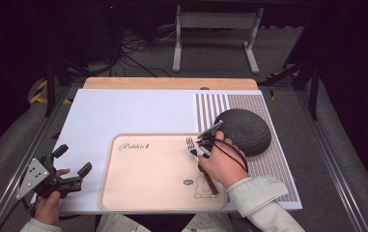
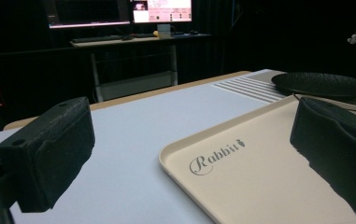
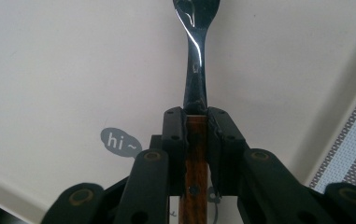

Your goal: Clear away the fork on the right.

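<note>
A dark room surrounds a pale tabletop [image 1: 123, 111] covered by a white mat, with a grey striped placemat [image 1: 278, 159] along its right side. On the mat, close to you, lies a beige tray [image 1: 148, 188] printed with the word "Rabbit" and a small cartoon rabbit. A dark, round textured plate [image 1: 244, 130] sits on the placemat, just beside the tray's right edge.

Your right tool [image 1: 202, 145] is clenched on a fork [image 3: 195, 56]. In the right gripper view, its black jaws pinch the brown wooden handle, and the shiny metal neck and head run forward over the tray's bare surface. From above, the fork's tines sit over the right part of the tray, near the plate. It is hard to tell whether the fork touches the tray yet.

Your left tool [image 1: 73, 159] rests at the near left edge of the tabletop, jaws spread wide, with nothing between them.

Judging by this, the fork is picked up and carried to the tray. What seems left is to lay it flat on the tray and let go.
</note>
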The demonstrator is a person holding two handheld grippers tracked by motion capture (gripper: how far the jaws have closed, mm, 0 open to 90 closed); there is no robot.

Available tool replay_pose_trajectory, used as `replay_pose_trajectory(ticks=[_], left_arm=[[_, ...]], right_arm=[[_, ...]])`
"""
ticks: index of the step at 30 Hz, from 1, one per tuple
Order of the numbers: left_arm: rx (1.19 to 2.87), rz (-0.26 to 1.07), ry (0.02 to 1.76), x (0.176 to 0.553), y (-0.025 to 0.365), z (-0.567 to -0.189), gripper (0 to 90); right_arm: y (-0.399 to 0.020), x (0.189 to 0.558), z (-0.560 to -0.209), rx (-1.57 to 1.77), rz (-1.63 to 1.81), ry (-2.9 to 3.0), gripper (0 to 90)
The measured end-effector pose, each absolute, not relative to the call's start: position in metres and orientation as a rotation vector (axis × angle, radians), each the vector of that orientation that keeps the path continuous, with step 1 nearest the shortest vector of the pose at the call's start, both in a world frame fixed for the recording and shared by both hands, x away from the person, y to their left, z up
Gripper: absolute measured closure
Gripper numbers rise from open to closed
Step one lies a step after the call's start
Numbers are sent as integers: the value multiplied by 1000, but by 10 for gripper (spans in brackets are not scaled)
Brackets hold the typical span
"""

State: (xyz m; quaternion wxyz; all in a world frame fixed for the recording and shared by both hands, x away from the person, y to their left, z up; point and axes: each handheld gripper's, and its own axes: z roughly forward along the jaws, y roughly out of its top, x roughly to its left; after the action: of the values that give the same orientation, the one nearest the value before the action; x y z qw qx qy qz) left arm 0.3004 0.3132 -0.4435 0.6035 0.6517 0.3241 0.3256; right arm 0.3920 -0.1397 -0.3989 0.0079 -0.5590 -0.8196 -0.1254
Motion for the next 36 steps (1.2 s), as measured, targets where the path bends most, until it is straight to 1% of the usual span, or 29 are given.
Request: replay_pose_trajectory(ticks=[36], left_arm=[[1511,755,752,301,313,-444,8]], right_arm=[[-143,398,-415,-1753,-322,-2519,777]])
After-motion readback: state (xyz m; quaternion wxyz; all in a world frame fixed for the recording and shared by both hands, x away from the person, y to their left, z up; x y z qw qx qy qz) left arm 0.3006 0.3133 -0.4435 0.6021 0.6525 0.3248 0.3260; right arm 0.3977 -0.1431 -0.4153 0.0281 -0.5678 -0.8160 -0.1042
